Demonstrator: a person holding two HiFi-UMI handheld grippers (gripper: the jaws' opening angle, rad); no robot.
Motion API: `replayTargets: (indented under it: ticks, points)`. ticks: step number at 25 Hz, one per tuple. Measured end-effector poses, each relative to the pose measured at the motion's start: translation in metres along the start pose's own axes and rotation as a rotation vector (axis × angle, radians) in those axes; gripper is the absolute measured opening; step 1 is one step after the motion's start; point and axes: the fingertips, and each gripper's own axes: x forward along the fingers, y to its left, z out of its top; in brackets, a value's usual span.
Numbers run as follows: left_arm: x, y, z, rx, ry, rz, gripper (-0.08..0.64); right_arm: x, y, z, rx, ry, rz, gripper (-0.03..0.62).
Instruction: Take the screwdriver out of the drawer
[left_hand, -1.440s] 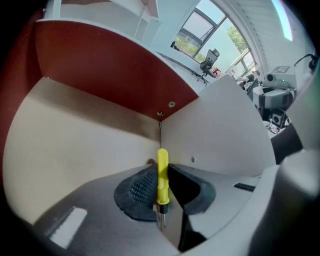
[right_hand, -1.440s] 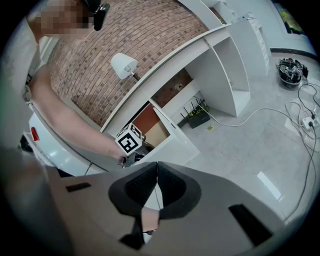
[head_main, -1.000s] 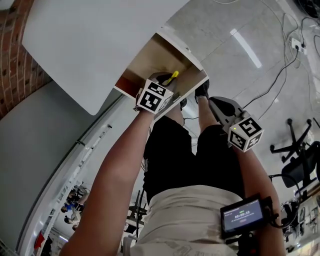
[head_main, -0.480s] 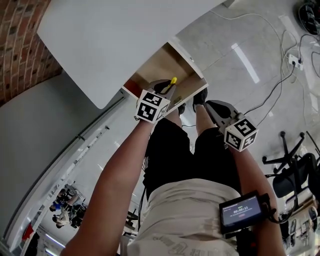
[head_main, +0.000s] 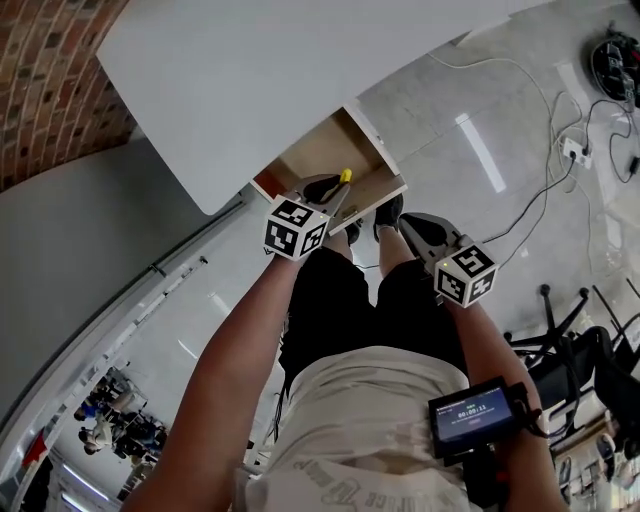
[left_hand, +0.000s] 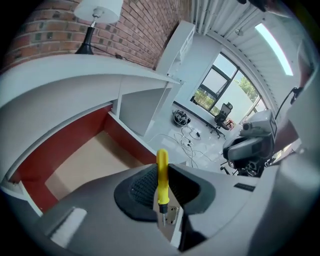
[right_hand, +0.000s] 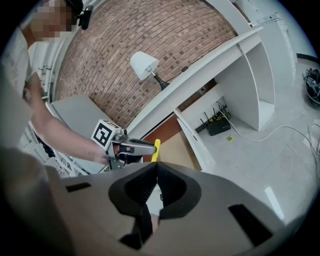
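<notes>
Left gripper (left_hand: 161, 172): clamped on small yellow-handled screwdriver (left_hand: 162, 157) — clear of open wooden drawer (left_hand: 85, 162).
Right gripper (right_hand: 156, 167): jaws pressed together — empty.

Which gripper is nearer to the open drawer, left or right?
Left. The left gripper, shut on the yellow screwdriver, hangs over the drawer; the right gripper is off to the side, beyond its front.

Nothing here can be read properly. The small screen (head_main: 472, 412) strapped to the person's right forearm shows a pale row of digits, like a running clock, but they are too small to make out. The left marker cube (head_main: 295, 228) on the left gripper (head_main: 334, 191) and the right marker cube (head_main: 464, 275) on the right gripper (head_main: 406, 220) bear only black-and-white square patterns, with no letters or numbers.
</notes>
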Motion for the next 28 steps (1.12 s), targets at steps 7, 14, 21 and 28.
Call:
replayTargets:
  ticks: [7,14,21,28]
  points:
    - [-0.027,0.001,0.014,-0.078,-0.097,0.019,0.066,0.006,0.01,0.005,-0.041,0.057,0.023,0.006]
    - [-0.059,-0.002,0.013,-0.162,-0.185,0.055,0.066,0.02,0.026,0.015,-0.098,0.097,0.065,0.006]
    - [-0.091,-0.012,0.009,-0.207,-0.232,0.097,0.066,0.032,0.048,0.026,-0.162,0.124,0.121,0.006]
    - [-0.118,-0.021,0.01,-0.242,-0.273,0.14,0.066,0.032,0.066,0.031,-0.197,0.146,0.155,0.006]
